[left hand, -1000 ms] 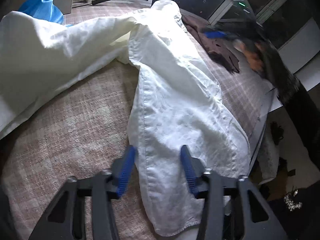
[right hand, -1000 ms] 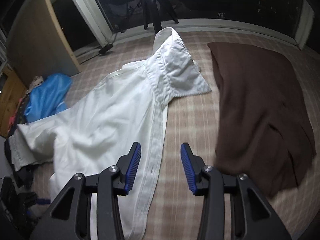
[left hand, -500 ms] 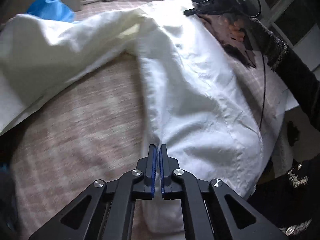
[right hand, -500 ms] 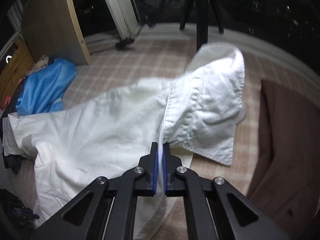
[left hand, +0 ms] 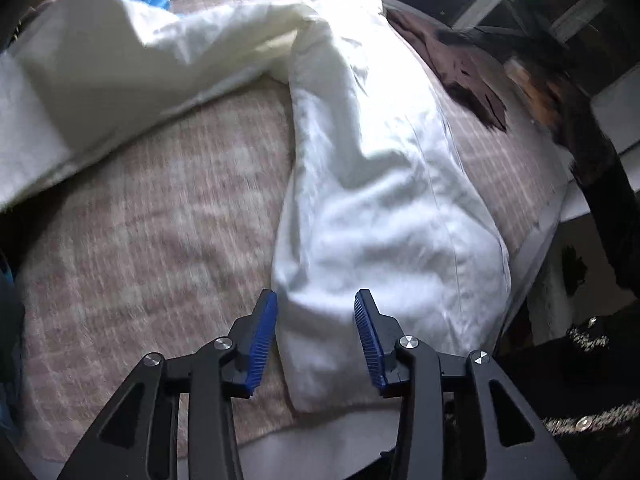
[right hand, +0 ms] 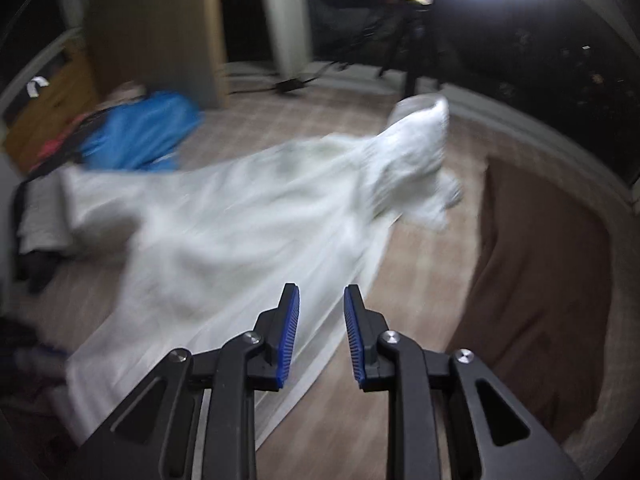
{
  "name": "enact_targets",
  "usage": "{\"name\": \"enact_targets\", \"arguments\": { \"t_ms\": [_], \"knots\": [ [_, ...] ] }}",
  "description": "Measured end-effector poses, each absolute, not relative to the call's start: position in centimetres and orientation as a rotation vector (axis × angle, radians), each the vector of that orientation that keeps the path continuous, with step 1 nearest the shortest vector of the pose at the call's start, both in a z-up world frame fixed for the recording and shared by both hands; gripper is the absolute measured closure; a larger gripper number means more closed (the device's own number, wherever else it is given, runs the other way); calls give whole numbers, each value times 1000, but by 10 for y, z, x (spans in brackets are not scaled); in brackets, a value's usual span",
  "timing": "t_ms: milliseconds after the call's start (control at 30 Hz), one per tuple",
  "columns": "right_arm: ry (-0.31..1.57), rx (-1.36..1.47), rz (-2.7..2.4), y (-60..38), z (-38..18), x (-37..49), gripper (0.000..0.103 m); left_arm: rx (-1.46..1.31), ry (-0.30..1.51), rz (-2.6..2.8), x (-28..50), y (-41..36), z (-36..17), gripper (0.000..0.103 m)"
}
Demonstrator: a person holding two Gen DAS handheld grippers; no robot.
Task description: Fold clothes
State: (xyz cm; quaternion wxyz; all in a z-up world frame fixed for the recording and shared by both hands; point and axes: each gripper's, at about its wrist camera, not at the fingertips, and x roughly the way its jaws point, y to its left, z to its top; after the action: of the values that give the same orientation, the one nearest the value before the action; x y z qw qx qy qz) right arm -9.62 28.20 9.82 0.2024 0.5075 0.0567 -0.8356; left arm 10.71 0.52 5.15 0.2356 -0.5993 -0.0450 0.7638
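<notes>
A white shirt (left hand: 360, 152) lies spread on a pink plaid bed cover (left hand: 140, 240); it also shows, blurred, in the right wrist view (right hand: 240, 240). My left gripper (left hand: 316, 336) is open over the shirt's near hem, its blue pads on either side of the cloth edge. My right gripper (right hand: 320, 332) is open above the shirt's front edge, holding nothing. The shirt's collar end (right hand: 420, 136) lies at the far side.
A brown garment (right hand: 540, 260) lies on the bed right of the shirt, also seen in the left wrist view (left hand: 460, 72). A blue garment (right hand: 140, 136) sits at the far left by a wooden board (right hand: 152, 32). The bed's edge (left hand: 532, 248) drops off at right.
Both grippers were shut on the shirt half a second ago and are now open. The shirt has dropped back onto the bed, and the right gripper has pulled back from the collar.
</notes>
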Motion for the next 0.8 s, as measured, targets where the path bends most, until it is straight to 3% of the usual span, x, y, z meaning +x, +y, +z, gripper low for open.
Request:
{"name": "enact_targets", "arguments": {
  "t_ms": [267,433,533,667,800],
  "knots": [
    [-224,1481,-2136,260,53,65,78,-1609,-109,2019,107,-6,39,61],
    [57,1757,-2313,250,26,101,79,-1535,-14,1957,114,-2,39,61],
    [-3,1727,-2482,258,60,115,79,-1492,-75,1911,124,-11,44,62],
    [-6,1488,-2515,191,101,136,73,-1435,-120,1970,138,-47,62,61],
    [10,1447,-2364,101,79,135,65,-1406,-173,2037,155,-92,76,61]
  ]
}}
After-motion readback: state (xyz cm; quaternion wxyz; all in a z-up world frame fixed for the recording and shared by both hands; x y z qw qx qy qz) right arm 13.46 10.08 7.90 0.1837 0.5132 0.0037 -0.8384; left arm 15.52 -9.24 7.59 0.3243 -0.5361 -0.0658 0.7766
